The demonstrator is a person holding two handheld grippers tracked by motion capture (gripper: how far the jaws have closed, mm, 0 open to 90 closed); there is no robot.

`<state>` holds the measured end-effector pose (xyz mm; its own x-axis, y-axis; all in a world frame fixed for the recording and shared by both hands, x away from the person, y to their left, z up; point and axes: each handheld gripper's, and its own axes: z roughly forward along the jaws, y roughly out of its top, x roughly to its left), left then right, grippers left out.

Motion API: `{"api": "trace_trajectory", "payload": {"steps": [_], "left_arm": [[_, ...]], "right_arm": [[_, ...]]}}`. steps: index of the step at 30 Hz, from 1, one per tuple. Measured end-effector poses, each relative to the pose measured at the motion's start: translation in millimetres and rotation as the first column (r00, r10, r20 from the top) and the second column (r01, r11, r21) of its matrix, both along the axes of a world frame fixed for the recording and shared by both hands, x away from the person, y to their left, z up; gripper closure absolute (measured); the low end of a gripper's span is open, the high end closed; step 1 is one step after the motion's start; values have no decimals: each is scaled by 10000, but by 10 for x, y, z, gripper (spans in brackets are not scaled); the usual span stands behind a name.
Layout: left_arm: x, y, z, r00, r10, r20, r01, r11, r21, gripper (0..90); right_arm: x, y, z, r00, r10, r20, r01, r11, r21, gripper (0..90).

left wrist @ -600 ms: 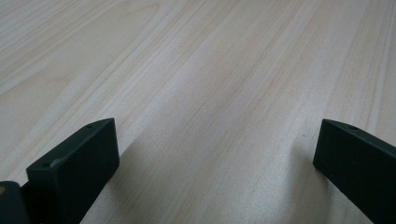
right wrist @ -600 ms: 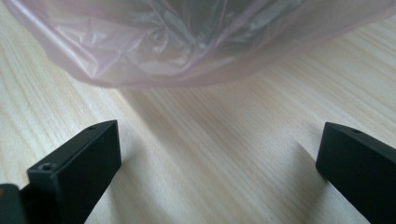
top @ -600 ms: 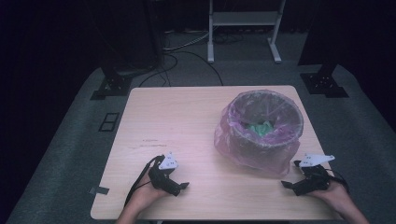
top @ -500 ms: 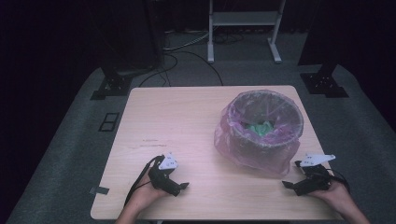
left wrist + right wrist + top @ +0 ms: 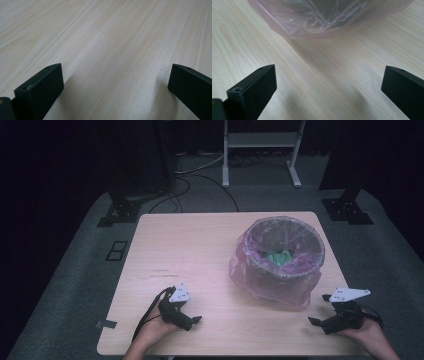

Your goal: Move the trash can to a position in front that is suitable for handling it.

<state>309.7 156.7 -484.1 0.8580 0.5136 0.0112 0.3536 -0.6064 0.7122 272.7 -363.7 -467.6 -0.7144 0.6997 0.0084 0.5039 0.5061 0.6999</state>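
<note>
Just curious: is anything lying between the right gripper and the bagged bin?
No. In the right gripper view, bare wooden table lies between the open jaws and the bin.

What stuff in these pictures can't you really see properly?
- The green thing in the bin, high view: too small and blurred, and the bin's rim and pink bag hide part of it.
- The bin's upper part, right gripper view: cut off by the top edge.
- The right hand-held gripper jaws, high view: too small; its own view shows them apart.
- The left hand-held gripper body, left gripper view: cut off by the bottom edge.
</note>
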Motion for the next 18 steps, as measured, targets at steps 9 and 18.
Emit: {"api": "trace_trajectory", "payload": {"steps": [9,18], "left_arm": [[-2,3,0,10000,-11,4,11,10000,-10,0],[-1,7,0,10000,-44,8,44,10000,-11,0]], "right_arm": [[-75,-75,153,9998,-177,61,175,9993,319,0],[-113,-165,356,9983,-425,399,398,9971,650,0]]}}
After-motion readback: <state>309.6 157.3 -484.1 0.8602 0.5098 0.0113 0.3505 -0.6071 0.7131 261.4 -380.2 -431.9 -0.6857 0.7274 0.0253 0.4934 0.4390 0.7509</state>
